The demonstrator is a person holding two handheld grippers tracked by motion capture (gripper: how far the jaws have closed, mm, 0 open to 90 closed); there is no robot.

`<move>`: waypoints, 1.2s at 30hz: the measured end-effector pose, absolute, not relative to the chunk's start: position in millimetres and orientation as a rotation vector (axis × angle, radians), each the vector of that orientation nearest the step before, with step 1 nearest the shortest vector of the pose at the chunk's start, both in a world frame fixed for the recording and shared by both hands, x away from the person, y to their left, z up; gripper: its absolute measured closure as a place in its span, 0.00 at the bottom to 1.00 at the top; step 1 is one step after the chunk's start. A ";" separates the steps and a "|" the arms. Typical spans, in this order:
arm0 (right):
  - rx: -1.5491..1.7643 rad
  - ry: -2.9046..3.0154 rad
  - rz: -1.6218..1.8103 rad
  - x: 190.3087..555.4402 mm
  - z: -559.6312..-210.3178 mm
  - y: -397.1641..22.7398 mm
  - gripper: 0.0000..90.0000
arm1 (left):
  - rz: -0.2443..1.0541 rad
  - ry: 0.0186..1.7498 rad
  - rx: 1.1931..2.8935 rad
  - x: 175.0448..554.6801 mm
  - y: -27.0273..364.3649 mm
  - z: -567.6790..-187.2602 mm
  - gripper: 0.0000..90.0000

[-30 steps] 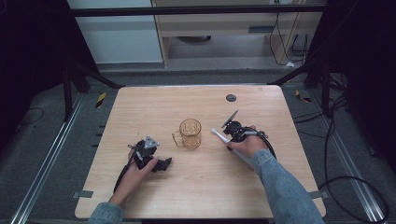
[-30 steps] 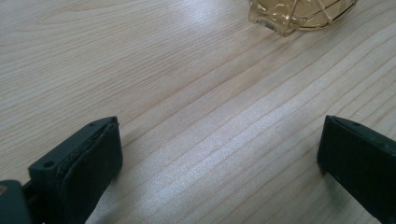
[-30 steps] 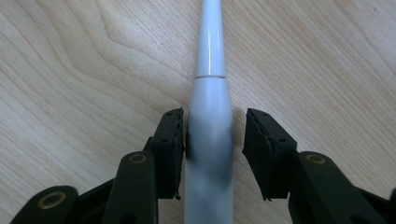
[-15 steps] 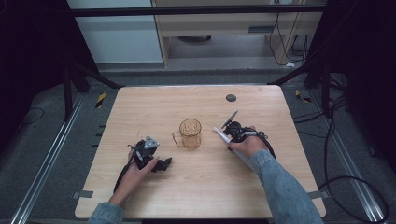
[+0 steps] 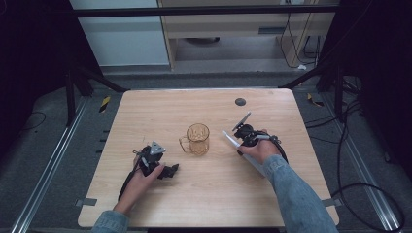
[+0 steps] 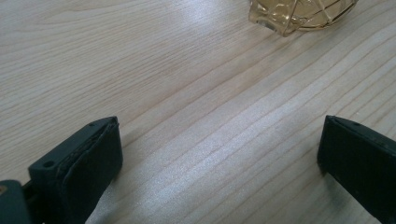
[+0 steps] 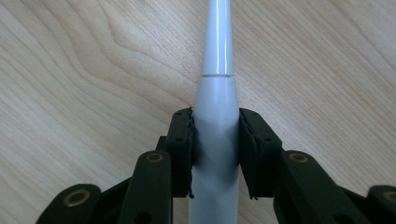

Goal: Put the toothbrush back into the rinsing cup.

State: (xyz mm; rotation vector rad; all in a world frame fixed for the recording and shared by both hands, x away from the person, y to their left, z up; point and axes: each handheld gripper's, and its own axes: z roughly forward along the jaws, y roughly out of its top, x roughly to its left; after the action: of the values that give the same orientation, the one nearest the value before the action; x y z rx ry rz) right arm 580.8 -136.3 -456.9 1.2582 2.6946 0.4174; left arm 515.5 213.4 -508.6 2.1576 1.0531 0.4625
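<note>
Two jaws of my right gripper [image 7: 215,140] pinch the white tapered handle [image 7: 215,116] squarely, my left gripper [image 6: 219,154] gapes empty at lower left, so I judge I should tilt the tip gently toward the amber glass mug [image 5: 197,139] mid-frame.

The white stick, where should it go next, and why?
Probably a short move toward the cup. The right gripper is shut on the white stick, whose tip points out over bare table just right of the open-topped cup. The left gripper rests open with nothing between its fingers.
</note>
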 end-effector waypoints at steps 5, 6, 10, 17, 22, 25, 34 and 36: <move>1.285 2.675 0.474 580.6 -440.0 -143.0 0.75 | 0.463 1.053 2.158 515.5 213.4 -508.6 0.00; 1.292 2.671 0.487 580.7 -437.1 -144.0 0.75 | 0.462 1.053 2.158 515.5 213.4 -508.5 0.00; 1.314 2.647 0.523 580.7 -425.4 -147.3 0.75 | 0.463 1.053 2.158 515.5 213.4 -508.6 0.00; 1.295 2.612 0.589 583.0 -409.9 -150.7 0.75 | 0.463 1.052 2.159 515.5 213.5 -508.5 0.00; 1.293 2.571 0.651 584.5 -399.1 -150.7 0.75 | 0.463 1.051 2.159 515.6 213.5 -508.5 0.00; 1.296 2.547 0.689 585.8 -393.8 -149.7 0.75 | 0.463 1.051 2.158 515.6 213.5 -508.5 0.00; 1.282 2.472 0.776 588.9 -383.4 -144.7 0.75 | 0.463 1.051 2.159 515.6 213.5 -508.5 0.00; 1.271 2.459 0.790 588.9 -380.8 -142.4 0.75 | 0.463 1.051 2.159 515.6 213.5 -508.5 0.00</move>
State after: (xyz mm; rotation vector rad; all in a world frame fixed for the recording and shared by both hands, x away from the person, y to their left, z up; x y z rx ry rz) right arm 588.9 -142.4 -380.8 1.2711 2.4594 0.7896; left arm 515.6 213.5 -508.5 2.1589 1.0513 0.4634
